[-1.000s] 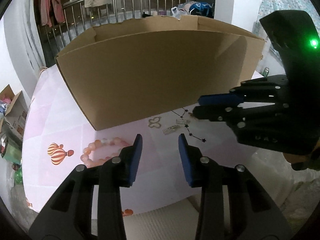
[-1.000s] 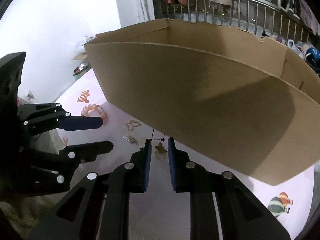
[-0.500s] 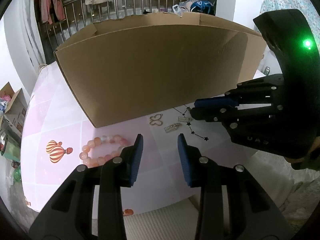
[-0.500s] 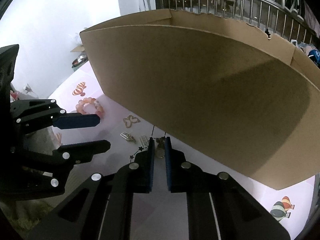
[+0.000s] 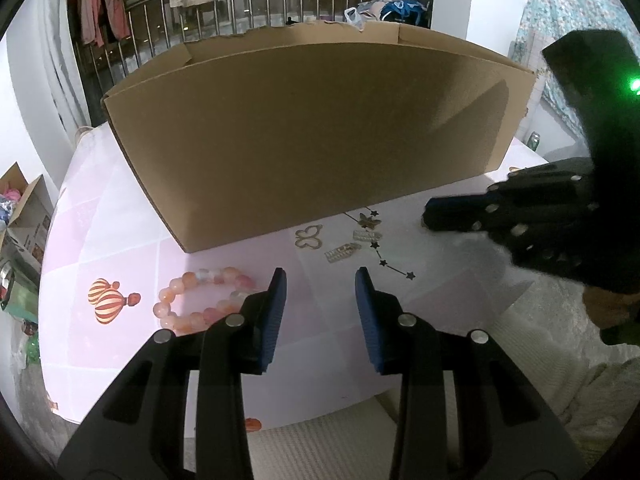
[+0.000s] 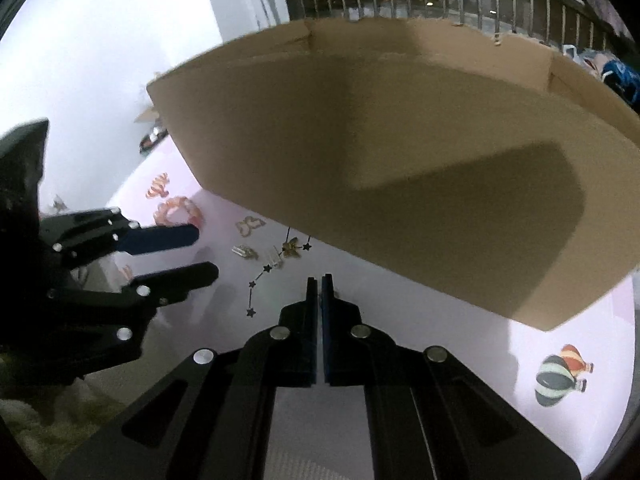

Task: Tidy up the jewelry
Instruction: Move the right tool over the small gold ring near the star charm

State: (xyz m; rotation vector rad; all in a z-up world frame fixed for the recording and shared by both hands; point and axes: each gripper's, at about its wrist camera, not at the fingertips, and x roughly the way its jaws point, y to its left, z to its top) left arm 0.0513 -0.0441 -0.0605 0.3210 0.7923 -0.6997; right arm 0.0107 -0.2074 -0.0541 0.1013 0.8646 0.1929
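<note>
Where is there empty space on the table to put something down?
Bare pink tabletop lies between the cardboard box and the bead bracelet, and also at the box's right end near the balloon picture. It is crowded by the butterfly charm, the clips and the star chain.

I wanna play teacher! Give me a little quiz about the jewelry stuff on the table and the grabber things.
1. True or false: the bead bracelet lies inside the cardboard box.
2. Fill in: the jaws of the ___ gripper stand apart with nothing between them.
3. Pick one: the little charms on the dark chain are shaped like A) stars, B) hearts, C) fish.

Key:
1. False. It lies on the table in front of the box.
2. Left: the left gripper.
3. A.
</note>
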